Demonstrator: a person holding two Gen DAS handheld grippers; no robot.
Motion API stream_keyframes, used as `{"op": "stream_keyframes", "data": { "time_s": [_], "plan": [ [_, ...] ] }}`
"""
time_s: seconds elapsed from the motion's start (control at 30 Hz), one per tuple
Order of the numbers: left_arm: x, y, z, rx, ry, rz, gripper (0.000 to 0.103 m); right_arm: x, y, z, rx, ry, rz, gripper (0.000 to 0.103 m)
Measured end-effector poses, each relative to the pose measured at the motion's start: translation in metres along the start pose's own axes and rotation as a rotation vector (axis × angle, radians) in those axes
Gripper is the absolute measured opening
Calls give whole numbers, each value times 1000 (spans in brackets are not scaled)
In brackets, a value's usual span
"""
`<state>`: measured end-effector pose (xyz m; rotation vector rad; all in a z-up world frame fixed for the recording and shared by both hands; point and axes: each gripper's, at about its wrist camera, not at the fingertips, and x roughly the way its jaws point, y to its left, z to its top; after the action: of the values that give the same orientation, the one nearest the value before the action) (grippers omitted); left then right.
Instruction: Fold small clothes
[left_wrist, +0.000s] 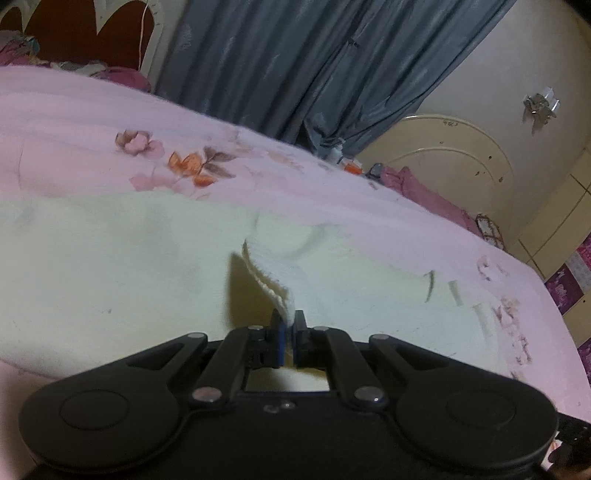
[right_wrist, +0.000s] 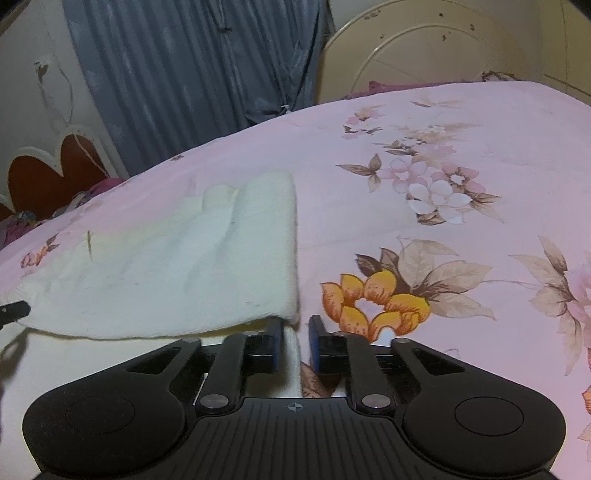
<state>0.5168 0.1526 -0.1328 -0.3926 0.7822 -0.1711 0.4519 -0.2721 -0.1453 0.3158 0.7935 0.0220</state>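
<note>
left wrist view: fold of the white garment (left_wrist: 110, 266) under way on the bed (left_wrist: 74, 122).
left hand-held gripper (left_wrist: 289, 325) is clamped on a lifted edge; right hand-held gripper (right_wrist: 296, 328) sits apart around the near corner. next, probably close right, then carry both edges across.

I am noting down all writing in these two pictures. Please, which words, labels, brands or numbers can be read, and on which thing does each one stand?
No text can be read.
Cream headboard: small dark marks near the top, too blurred to read.
Right gripper: only a crosshair sign on its body, no letters.
</note>
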Motion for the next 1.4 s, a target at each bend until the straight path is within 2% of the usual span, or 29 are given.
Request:
{"op": "stream_keyframes", "data": {
  "time_s": [0.07,0.13,0.17,0.23,0.27,0.33,0.4,0.5,0.63,0.7,0.83,0.87,0.93,1.03,1.17,1.27,1.3,1.4],
  "plan": [
    [7,3,-7,14,36,5,4,0,1,1,-4,6,-4,7],
    [5,6,-10,22,34,11,16,-4,2,3,-19,25,1,7],
    [-2,8,-8,17,16,34,21,-11,2,5,-21,11,8,8],
    [-22,3,-6,63,-66,114,37,-28,3,9,-45,-41,19,8],
    [-29,-4,-5,102,-104,122,37,-33,5,12,-55,-65,32,8],
    [-29,-21,-3,154,-115,82,43,-30,13,19,-53,-77,66,8],
    [-14,-45,-3,228,-90,51,50,-11,31,26,-63,-58,122,8],
    [13,-68,-9,293,-50,27,52,21,80,28,-152,-13,230,8],
    [31,-61,-12,320,-31,81,52,49,122,21,-329,45,321,8],
    [27,-43,-9,302,-41,103,51,56,111,29,-340,27,288,8],
    [17,-20,-5,284,-49,115,51,75,47,71,-156,-41,25,8],
    [16,-20,-3,286,-46,111,51,81,34,79,-126,-43,-14,8],
    [16,-25,-4,303,-46,123,52,91,21,90,-99,-20,-4,7],
    [16,-33,-3,310,-47,144,53,93,31,90,-179,-15,-15,7],
    [14,-43,-3,328,-53,141,55,82,33,88,-174,-8,-14,8],
    [17,-37,-11,324,-32,155,55,65,33,73,-206,11,8,8],
    [14,-35,-12,317,-38,153,55,66,30,67,-233,37,4,8],
    [-1,-35,-13,296,-53,163,53,48,32,52,-276,36,-38,8]
  ]
}}
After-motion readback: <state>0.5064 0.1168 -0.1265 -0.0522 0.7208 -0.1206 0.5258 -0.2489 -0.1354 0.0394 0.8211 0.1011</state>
